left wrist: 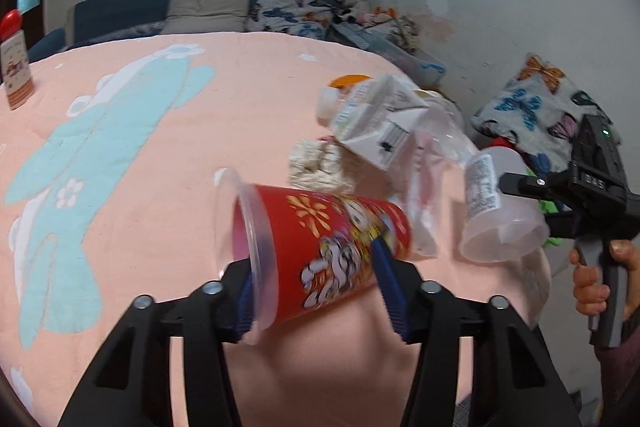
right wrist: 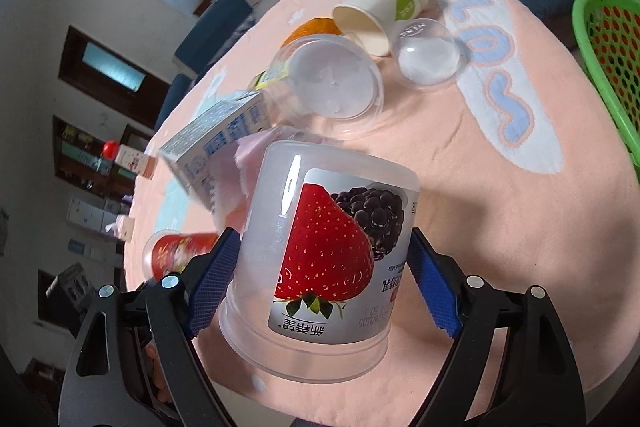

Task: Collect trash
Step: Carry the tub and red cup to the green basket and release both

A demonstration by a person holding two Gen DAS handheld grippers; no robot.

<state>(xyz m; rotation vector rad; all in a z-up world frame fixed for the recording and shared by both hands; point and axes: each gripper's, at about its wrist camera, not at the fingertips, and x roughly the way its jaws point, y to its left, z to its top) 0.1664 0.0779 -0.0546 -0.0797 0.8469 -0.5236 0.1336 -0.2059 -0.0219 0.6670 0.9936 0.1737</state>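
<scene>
My left gripper (left wrist: 316, 283) is shut on a red printed plastic cup (left wrist: 320, 247) lying sideways, its clear rim to the left, just above the pink tablecloth (left wrist: 160, 107). My right gripper (right wrist: 320, 279) is shut on a translucent yogurt cup with a strawberry label (right wrist: 324, 259), held upside down; it also shows in the left wrist view (left wrist: 496, 203). The red cup shows at lower left in the right wrist view (right wrist: 176, 251). A milk carton (left wrist: 376, 123), crumpled paper (left wrist: 316, 163), a clear cup (right wrist: 332, 83), a paper cup (right wrist: 384, 7) and a clear dome lid (right wrist: 428, 55) lie on the cloth.
A green mesh basket (right wrist: 604, 67) stands at the table's right edge. A small red-capped bottle (left wrist: 16, 63) stands at the far left. An orange (right wrist: 314, 27) lies behind the cups. A sofa with cushions (left wrist: 208, 7) runs behind the table.
</scene>
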